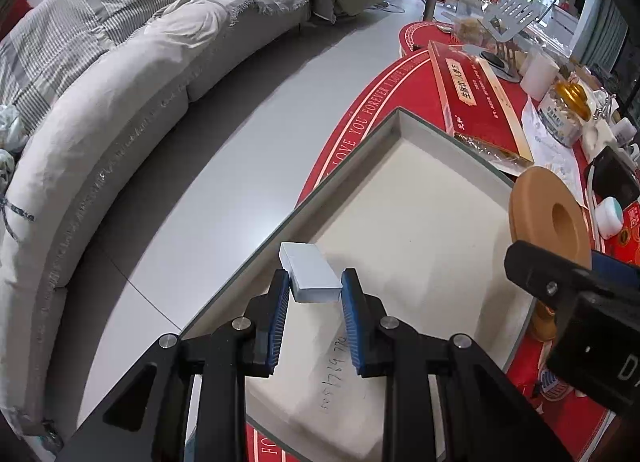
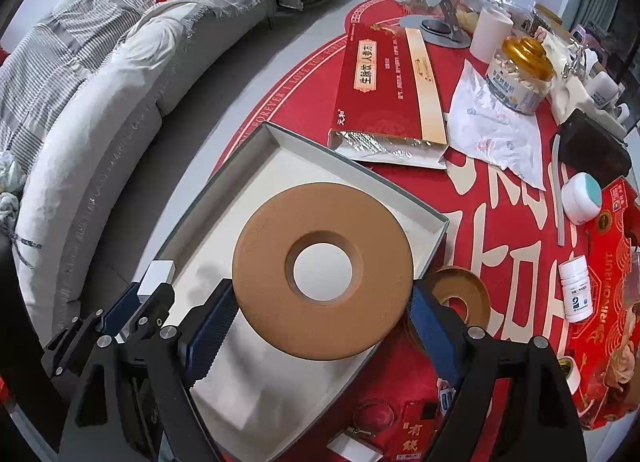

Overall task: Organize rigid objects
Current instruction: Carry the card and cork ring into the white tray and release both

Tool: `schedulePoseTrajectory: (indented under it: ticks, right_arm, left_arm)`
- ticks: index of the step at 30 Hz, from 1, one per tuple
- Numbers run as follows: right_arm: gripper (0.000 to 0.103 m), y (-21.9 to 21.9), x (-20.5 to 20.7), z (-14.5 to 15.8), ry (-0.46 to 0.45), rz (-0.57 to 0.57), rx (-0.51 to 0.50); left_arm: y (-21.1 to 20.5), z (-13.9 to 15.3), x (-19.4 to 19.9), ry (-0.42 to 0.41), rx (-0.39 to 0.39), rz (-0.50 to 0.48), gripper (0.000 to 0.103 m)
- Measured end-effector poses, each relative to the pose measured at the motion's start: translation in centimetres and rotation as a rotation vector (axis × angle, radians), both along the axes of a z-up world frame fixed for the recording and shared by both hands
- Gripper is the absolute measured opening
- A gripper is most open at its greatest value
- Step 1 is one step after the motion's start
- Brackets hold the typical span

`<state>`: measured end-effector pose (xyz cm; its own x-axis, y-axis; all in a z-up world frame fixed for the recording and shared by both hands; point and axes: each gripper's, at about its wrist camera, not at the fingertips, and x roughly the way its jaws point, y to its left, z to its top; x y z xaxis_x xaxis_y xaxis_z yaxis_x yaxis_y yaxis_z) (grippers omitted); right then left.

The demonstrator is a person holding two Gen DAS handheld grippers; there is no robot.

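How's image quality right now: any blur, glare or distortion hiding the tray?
Left wrist view: sharp, strong fisheye bending the tray edges, no glare on the white block. Right wrist view: also sharp, the brown disc covers much of the tray floor, soft shadows beside it.

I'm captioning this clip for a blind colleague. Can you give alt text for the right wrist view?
The right gripper holds a tan ring-shaped disc above a shallow white tray on a red table. At left, the left gripper grips a small silver block; a second tan ring lies beside the tray.
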<state>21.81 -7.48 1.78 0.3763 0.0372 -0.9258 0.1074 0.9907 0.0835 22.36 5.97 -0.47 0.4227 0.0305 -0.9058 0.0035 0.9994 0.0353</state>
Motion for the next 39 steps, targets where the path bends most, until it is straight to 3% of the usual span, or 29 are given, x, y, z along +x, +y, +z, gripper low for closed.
schedulePoseTrajectory:
  ticks: [39]
  right_arm:
    - [0.086,-0.9,0.8,-3.3,0.049,0.000,-0.018]
  left_arm:
    - [-0.9,-2.9,0.8,0.055,0.031,-0.026,0.029]
